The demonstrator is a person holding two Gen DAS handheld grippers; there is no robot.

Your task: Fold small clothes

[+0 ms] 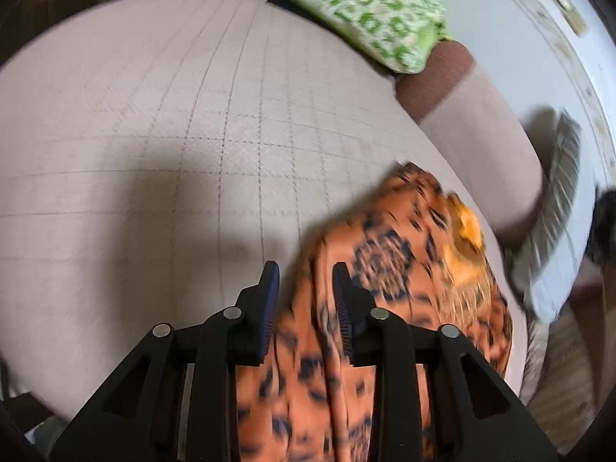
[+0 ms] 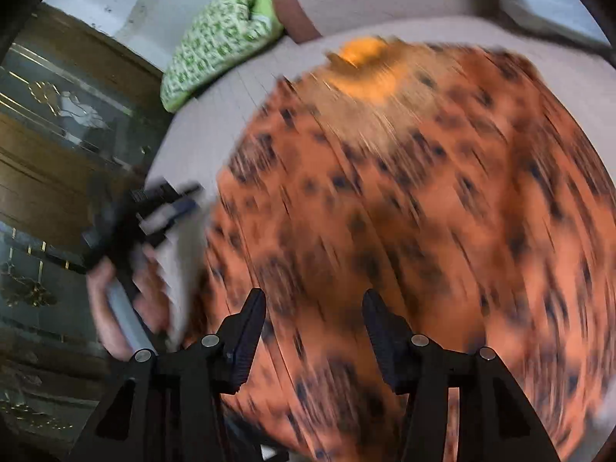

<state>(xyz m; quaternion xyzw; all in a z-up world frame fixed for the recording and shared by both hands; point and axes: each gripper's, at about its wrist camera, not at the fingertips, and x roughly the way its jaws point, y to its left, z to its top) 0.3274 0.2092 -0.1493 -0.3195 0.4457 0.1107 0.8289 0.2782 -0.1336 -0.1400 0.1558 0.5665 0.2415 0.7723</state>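
Checked bedsheet [image 1: 154,115], orange black-printed garment [image 1: 385,269]

Both wrist views: downward, garment [image 1: 385,269] shared.

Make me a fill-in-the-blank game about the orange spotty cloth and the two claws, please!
1. The orange cloth has dark spots and lies on a pale checked ____.
2. The pillow at the far end of the bed has a white and ____ pattern.
3. In the right claw's view, the jaws of the right claw stand ____ above the cloth.
4. The left claw has the ____ cloth under its jaws.

Missing words: bed; green; open; orange
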